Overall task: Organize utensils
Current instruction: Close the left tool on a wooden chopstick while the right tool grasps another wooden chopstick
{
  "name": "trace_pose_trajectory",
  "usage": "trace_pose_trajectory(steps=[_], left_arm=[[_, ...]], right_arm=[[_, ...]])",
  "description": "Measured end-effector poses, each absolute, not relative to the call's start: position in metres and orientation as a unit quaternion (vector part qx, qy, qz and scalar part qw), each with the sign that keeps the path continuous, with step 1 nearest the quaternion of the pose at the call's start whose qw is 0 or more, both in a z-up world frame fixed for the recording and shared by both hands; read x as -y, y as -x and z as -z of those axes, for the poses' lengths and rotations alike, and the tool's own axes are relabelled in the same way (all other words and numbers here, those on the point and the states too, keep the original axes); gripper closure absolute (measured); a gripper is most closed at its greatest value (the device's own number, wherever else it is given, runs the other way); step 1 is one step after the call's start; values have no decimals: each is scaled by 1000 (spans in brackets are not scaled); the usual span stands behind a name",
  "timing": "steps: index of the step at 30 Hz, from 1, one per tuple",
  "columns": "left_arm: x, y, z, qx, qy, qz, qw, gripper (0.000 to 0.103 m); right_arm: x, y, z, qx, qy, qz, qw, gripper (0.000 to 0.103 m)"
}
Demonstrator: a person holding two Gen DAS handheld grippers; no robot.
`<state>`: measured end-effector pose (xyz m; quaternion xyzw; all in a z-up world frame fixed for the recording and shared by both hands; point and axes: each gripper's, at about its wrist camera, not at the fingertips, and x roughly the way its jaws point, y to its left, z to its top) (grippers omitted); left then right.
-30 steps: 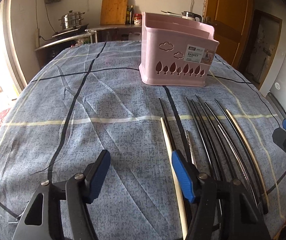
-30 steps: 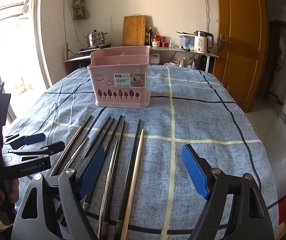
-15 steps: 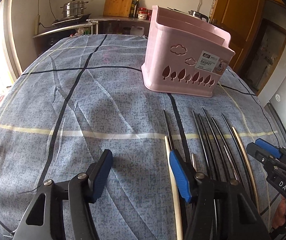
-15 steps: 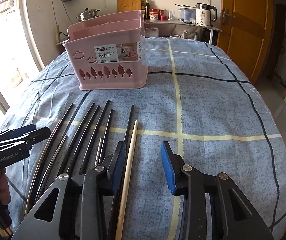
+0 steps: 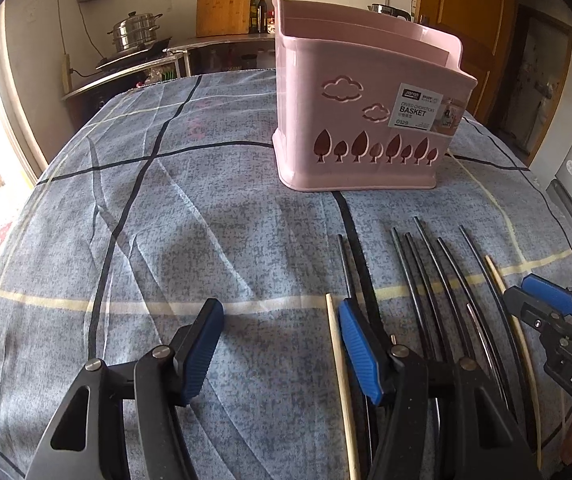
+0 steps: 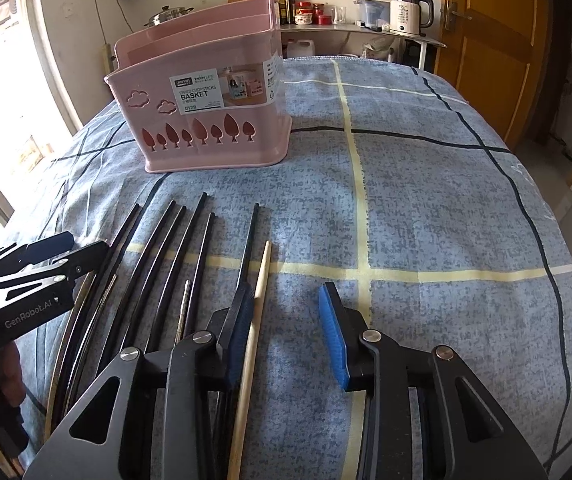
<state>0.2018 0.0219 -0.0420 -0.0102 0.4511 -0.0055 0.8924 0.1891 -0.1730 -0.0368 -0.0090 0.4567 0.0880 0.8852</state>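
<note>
A row of chopsticks is laid on the checked cloth [image 6: 426,200], each with its long axis running away from the grippers toward the pink basket [image 6: 205,120], which stands well beyond their far tips. The right gripper [image 6: 286,332] is set at the right end of the row. Its jaws have just been closing and are now held at a middling gap. The pale wooden chopstick [image 6: 259,292] is seen passing between them, just beside the left pad; whether that pad touches it cannot be told, and the right pad is clearly apart from it. The black chopstick [image 6: 247,240] lies just to the left, outside the jaws. The left gripper [image 5: 277,344] is held fairly wide with only cloth between its pads; another pale chopstick [image 5: 336,356] lies just inside its right pad. The right hand is judged the nearer to a grip, so the closing across the stick's width is what the coming move turns on
</note>
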Motion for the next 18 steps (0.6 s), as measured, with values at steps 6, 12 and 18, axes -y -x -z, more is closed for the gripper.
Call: trace_pose_trajectory(steps=[6,12,18], left_arm=[[-20,-190,42,-453,5,8,892,43],[-23,-182,41,-453,2,5,891,56],[-27,-185,38,-463,4,5,887,78]], right_arm=[[167,-189,38,-459,19,-97,883,76],[168,-193,38,-469,14,-105,877,81],[166,-206,37,-491,20,-106,864,81]])
